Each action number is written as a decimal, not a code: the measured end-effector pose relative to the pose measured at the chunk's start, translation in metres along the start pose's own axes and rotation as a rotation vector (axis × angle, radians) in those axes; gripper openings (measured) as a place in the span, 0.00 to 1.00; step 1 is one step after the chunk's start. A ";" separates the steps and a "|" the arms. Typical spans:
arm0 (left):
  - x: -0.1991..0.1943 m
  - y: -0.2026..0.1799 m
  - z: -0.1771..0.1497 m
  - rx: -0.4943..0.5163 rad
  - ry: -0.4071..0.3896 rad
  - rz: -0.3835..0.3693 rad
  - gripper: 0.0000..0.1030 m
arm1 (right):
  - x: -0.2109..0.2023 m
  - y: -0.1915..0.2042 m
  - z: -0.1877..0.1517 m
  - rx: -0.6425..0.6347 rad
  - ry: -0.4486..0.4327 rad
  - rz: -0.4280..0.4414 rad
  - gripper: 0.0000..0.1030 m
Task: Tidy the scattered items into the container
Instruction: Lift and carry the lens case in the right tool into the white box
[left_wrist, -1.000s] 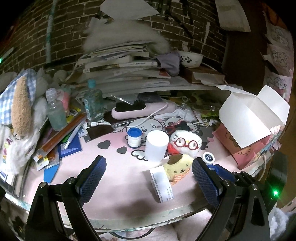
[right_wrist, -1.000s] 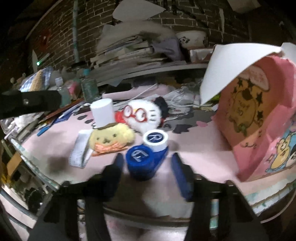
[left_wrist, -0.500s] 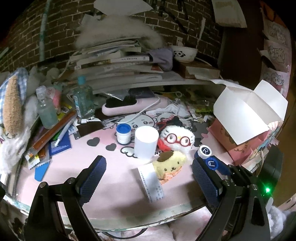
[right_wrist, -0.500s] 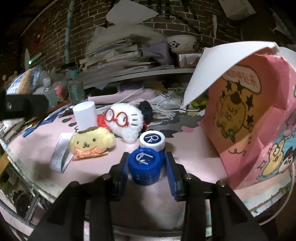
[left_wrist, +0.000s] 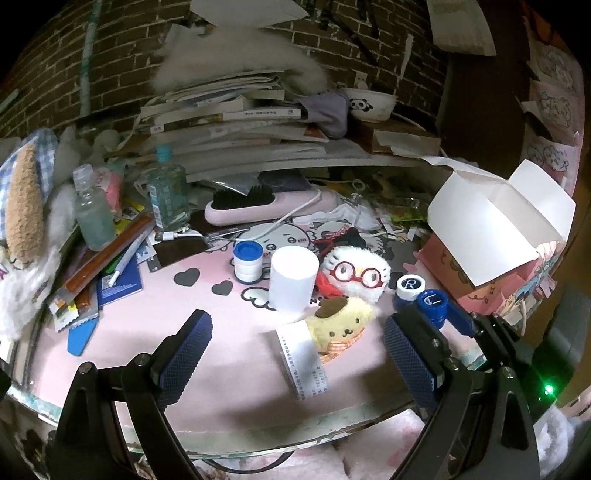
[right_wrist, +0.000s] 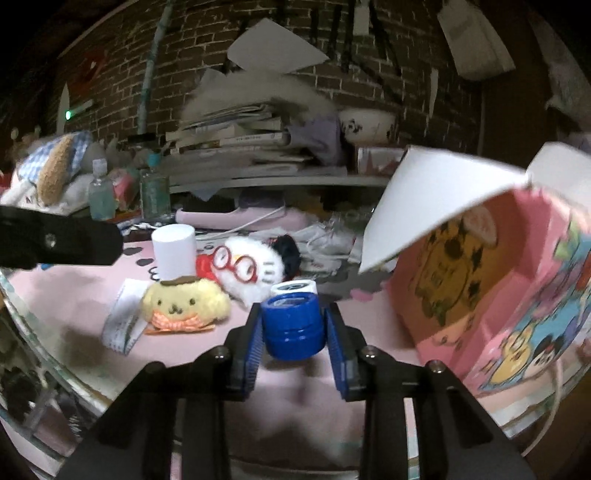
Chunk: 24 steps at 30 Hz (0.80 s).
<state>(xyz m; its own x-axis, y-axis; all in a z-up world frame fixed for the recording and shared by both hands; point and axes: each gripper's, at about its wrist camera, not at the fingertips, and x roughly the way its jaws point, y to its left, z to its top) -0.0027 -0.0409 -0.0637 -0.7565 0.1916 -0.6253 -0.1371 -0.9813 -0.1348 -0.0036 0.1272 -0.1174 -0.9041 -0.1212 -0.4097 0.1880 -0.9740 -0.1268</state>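
Lifted contact lens case (right_wrist: 291, 325), box interior (right_wrist: 517, 288) right-view only.

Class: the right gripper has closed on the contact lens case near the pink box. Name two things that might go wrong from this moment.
1. The right gripper clamps only the blue L cap of the contact lens case; the white R side overhangs, so it may twist or slip.
2. The pink box has a white flap leaning over its opening, which might catch the case on entry.
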 end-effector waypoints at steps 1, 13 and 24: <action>0.000 0.000 0.000 -0.001 -0.001 -0.001 0.90 | 0.002 -0.001 0.000 0.007 0.014 0.006 0.28; 0.001 0.001 0.001 0.005 0.002 0.000 0.90 | 0.016 -0.011 -0.011 0.052 0.084 0.014 0.30; 0.003 0.006 0.001 -0.002 0.006 0.007 0.90 | 0.018 -0.009 -0.006 0.040 0.054 0.022 0.27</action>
<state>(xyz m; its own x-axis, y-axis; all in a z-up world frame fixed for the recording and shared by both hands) -0.0058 -0.0461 -0.0656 -0.7538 0.1847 -0.6305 -0.1307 -0.9826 -0.1316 -0.0192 0.1353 -0.1294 -0.8778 -0.1330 -0.4602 0.1910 -0.9782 -0.0815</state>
